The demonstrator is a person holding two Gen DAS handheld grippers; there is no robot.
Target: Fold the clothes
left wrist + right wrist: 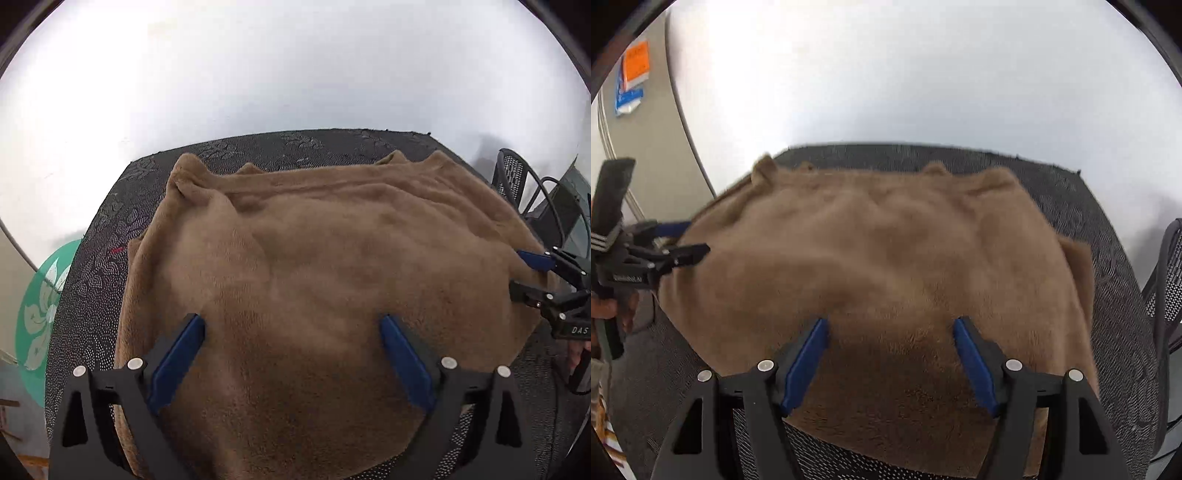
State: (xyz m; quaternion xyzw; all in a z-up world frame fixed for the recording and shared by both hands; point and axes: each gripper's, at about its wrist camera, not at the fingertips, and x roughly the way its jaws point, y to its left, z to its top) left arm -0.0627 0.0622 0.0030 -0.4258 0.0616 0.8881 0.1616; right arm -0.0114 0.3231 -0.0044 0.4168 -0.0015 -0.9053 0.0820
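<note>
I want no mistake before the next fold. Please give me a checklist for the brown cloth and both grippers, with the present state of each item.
1. Left gripper jaws open, nothing pinched: ok.
2. Right gripper jaws open, nothing pinched: ok.
3. Both grippers over the near part of the brown cloth, one toward each side: ok.
4. Cloth lies wholly on the dark mat, no edge hanging off in view: ok.
5. Cloth flat: not ok, ridges and small bumps along the far edge.
6. Pads touching the cloth: cannot tell.
</note>
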